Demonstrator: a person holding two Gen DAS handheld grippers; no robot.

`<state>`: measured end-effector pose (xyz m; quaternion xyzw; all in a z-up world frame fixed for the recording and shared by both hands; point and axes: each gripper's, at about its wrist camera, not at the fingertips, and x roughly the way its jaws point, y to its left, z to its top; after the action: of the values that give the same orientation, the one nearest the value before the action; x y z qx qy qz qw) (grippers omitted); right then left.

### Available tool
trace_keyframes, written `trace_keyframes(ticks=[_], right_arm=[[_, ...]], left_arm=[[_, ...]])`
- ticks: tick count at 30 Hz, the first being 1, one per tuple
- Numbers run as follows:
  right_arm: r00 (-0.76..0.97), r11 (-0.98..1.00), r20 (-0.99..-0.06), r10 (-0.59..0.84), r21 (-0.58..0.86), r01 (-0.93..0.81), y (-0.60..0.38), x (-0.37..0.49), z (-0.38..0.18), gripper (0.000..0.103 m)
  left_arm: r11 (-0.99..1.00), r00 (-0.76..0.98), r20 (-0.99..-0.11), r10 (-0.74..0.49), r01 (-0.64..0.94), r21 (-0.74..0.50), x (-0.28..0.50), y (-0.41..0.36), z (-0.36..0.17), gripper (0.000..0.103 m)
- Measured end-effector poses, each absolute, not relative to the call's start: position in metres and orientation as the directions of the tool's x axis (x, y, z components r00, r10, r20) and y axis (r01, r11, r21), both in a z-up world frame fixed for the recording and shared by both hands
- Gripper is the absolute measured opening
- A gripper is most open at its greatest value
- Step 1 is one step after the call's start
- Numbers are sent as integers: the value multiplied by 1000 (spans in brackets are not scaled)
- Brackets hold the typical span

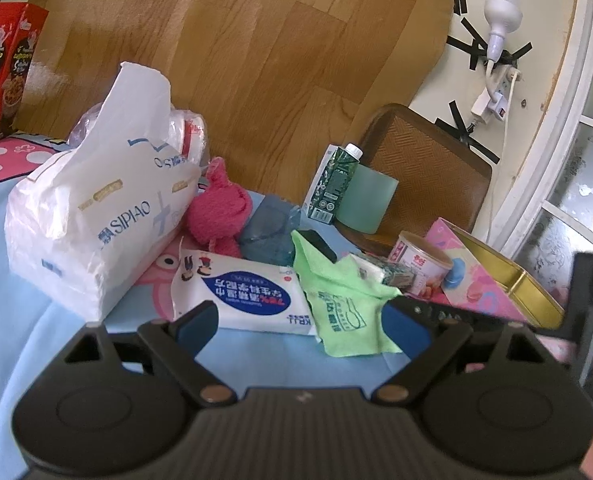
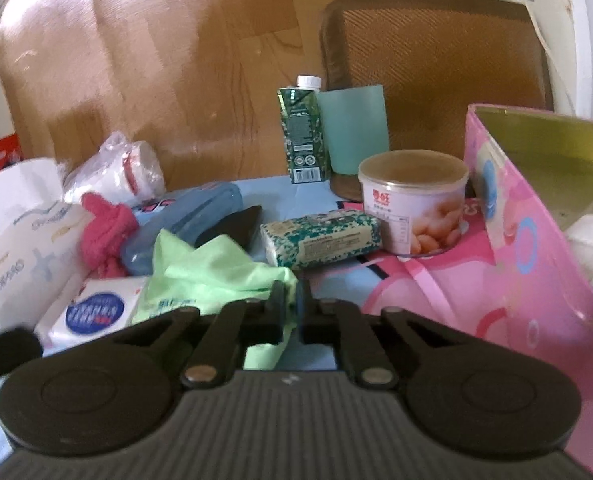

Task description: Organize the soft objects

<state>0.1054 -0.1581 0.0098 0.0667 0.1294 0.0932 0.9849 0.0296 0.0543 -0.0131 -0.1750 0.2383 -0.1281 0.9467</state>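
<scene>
White tissue pack (image 1: 92, 216) sits toward the left of the blue bedspread (image 1: 28, 320), then a pink plush (image 1: 220, 204) and a wet-wipe packet (image 1: 240, 296). Above the packet the left gripper (image 1: 304, 324) hangs with jaws spread, empty. Rightward, the right gripper (image 2: 291, 300) pinches the green cloth (image 2: 212, 268), near the pink box (image 2: 536, 240).
</scene>
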Motion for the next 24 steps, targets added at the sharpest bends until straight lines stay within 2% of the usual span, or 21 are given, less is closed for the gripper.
trace_keyframes(ticks=[14, 17, 18, 21, 24], right_arm=[[932, 952, -228, 282, -55, -301, -163, 33, -15, 7], [915, 933, -243, 322, -85, -351, -164, 21, -21, 12], [913, 929, -242, 327, -95, -358, -164, 18, -22, 18], [913, 926, -232, 337, -92, -365, -167, 16, -23, 50], [910, 928, -229, 346, -60, -368, -171, 18, -23, 56]], left_arm=[[909, 853, -415, -316, 146, -391, 31, 55, -14, 93], [910, 850, -421, -315, 143, -390, 32, 54, -15, 93], [910, 849, -424, -314, 142, -390, 32, 54, -15, 93], [910, 847, -429, -313, 138, -391, 34, 54, -15, 93], [910, 847, -432, -311, 134, -393, 35, 54, -16, 93]])
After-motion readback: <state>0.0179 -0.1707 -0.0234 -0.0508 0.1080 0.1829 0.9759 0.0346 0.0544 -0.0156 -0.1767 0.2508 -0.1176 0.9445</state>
